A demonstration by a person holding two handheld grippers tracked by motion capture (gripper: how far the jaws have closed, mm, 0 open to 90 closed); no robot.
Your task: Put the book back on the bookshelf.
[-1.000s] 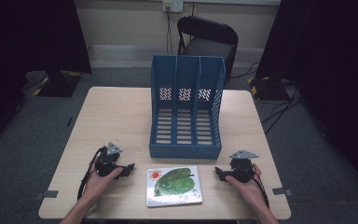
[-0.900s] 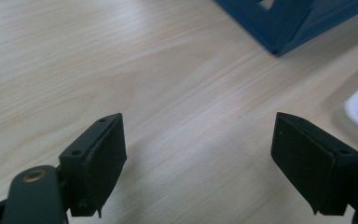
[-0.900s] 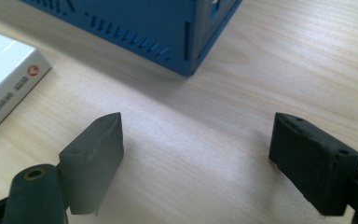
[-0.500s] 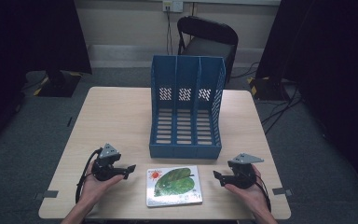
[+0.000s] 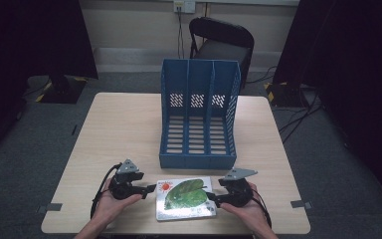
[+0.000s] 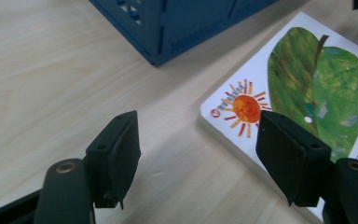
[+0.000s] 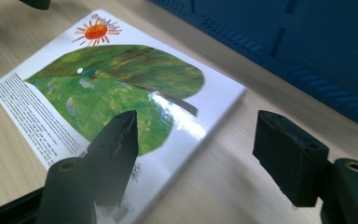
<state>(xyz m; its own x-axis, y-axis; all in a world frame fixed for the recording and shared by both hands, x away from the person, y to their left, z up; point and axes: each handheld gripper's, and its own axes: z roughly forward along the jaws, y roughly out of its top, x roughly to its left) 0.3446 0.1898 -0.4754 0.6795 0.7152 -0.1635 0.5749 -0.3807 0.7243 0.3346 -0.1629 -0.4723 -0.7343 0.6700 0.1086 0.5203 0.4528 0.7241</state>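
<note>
A thin picture book lies flat on the light wooden bench, near the front edge and between the person's two hands. Its glossy white cover shows a large green leaf with a dark stem, a small orange sun with rays in one corner, and a block of small print along one edge. Light glares off the cover in the right gripper view.

The left hand-held gripper sits just off the book's left edge, close to the sun corner. Its jaws have just been closing and now stand partly apart; in the left gripper view one jaw hangs over bare wood and the other over the book's corner, with no pad pressing on anything. The right hand-held gripper sits at the book's right edge. Its jaws have also just been closing and stand partly apart, one above the cover and one over the wood beside it, gripping nothing.

Directly behind the book stands a blue plastic file rack with three slotted compartments, its open front facing the person and its low front wall close to the book's far edge. Beyond the bench stands a dark chair
</note>
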